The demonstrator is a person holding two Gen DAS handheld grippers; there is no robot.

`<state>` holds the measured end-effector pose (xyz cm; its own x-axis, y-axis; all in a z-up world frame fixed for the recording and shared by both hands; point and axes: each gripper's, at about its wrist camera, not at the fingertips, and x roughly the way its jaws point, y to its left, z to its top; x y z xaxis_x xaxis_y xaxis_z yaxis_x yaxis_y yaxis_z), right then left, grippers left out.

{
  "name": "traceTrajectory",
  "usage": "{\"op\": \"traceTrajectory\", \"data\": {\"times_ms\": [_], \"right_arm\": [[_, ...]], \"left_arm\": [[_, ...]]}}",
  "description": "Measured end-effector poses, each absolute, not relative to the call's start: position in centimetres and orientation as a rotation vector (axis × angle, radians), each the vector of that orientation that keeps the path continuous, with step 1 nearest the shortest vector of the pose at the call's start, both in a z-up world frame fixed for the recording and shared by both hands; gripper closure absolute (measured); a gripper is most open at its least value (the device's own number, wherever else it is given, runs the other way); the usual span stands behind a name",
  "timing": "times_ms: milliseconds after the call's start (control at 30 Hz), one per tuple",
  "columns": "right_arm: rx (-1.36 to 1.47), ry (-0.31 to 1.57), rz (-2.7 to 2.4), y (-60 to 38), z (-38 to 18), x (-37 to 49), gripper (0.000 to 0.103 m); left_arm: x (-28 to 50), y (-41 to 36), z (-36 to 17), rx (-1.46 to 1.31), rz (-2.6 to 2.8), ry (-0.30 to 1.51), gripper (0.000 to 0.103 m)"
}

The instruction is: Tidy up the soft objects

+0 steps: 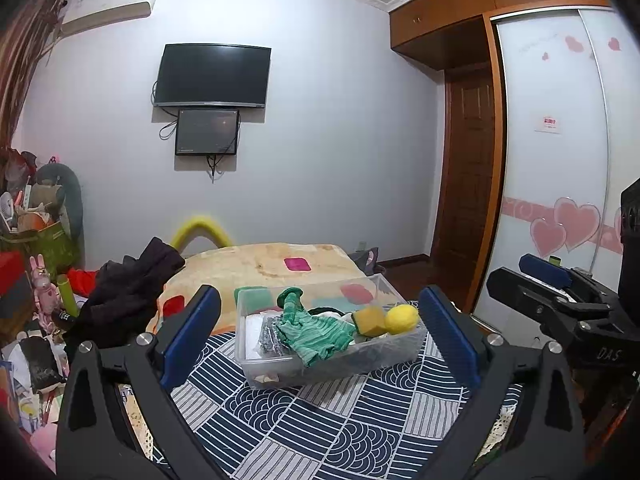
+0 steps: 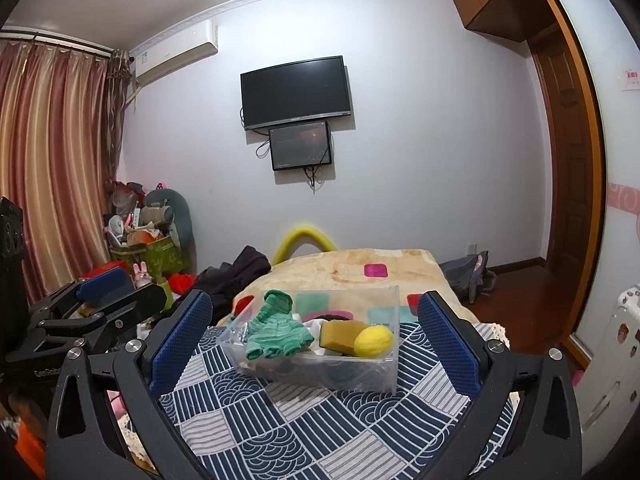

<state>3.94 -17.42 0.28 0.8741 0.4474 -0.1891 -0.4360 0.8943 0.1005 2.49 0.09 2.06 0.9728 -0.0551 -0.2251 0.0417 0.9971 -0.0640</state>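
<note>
A clear plastic box [image 1: 256,364] [image 2: 360,376] sits on a navy and white patterned cloth [image 1: 328,432] [image 2: 304,428]. In it lie a green striped glove [image 1: 316,330] [image 2: 276,330], a yellow-brown sponge [image 1: 370,320] [image 2: 340,332], a yellow ball [image 1: 401,319] [image 2: 374,341] and a dark glittery item [image 1: 270,336]. My left gripper [image 1: 320,332] is open and empty, held back from the box. My right gripper [image 2: 316,330] is open and empty too, beside the left one; each shows in the other's view [image 1: 548,280] [image 2: 104,292].
The cloth covers a surface in front of a bed with a beige patterned blanket [image 1: 256,264] [image 2: 344,268]. Dark clothes [image 1: 128,292] [image 2: 236,272] lie at the bed's left. Clutter and bags [image 1: 40,248] [image 2: 148,240] fill the left floor. A wardrobe [image 1: 560,140] stands at the right.
</note>
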Motion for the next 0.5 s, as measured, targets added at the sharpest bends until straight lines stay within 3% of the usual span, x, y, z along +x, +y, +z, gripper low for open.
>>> {"op": "traceTrajectory", "data": {"times_ms": [500], "right_arm": [[0.060, 0.212, 0.467, -17.42, 0.25, 3.99, 0.000]], "left_arm": [[2.59, 0.13, 2.11, -0.077, -0.059, 0.242, 0.002]]}}
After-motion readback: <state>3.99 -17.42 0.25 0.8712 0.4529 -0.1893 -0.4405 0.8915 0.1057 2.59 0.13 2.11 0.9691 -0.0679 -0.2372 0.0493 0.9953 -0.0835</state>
